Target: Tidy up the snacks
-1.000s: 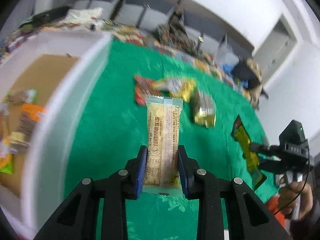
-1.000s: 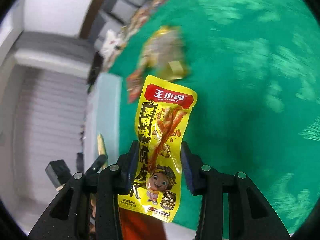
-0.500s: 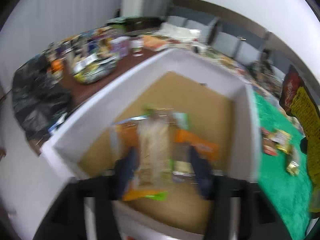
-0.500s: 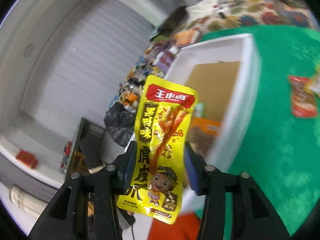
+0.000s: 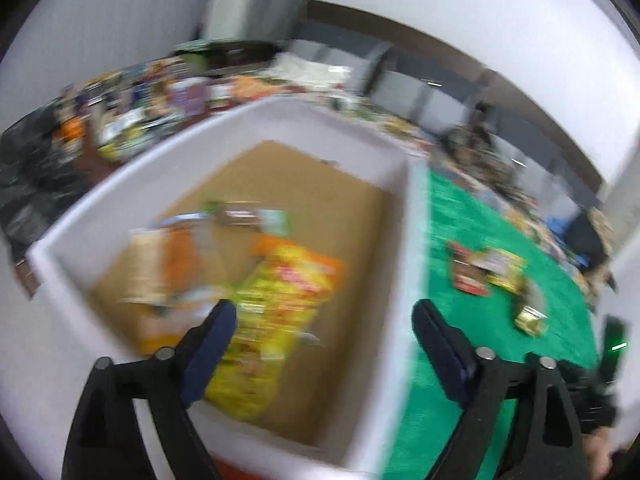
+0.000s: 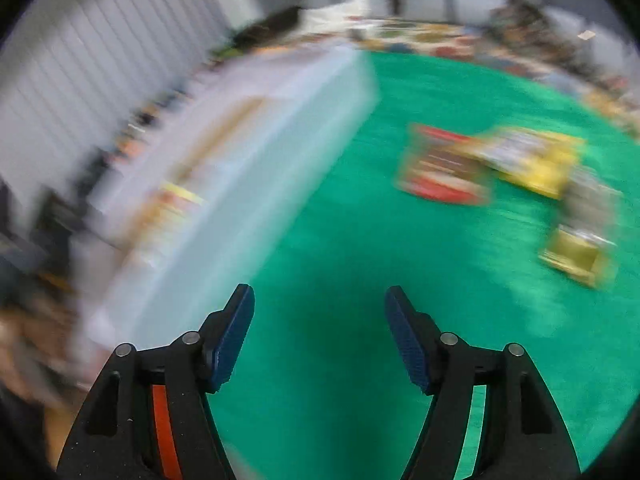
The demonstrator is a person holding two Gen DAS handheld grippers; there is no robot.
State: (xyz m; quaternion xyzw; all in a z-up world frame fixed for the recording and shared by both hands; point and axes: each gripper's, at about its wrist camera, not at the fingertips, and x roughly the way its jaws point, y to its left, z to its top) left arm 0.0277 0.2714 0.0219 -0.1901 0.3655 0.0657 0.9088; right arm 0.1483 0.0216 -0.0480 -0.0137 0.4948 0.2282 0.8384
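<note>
Both drops look done. Left gripper [image 5: 322, 338] hangs over the white box [image 5: 404, 280], jaws just opened wide, nothing btwn them; yellow pack [image 5: 272, 320] lies inside the box w/ other blurred snacks. Right gripper [image 6: 319, 338], jaws just opened too, empty, sits over the green cloth [image 6: 360, 240] beside the box. Next, I'd guess: fetch the red pack [image 6: 440, 172], yellow packet [image 6: 536, 160] and gold packet [image 6: 576, 256], well away from the box.
</note>
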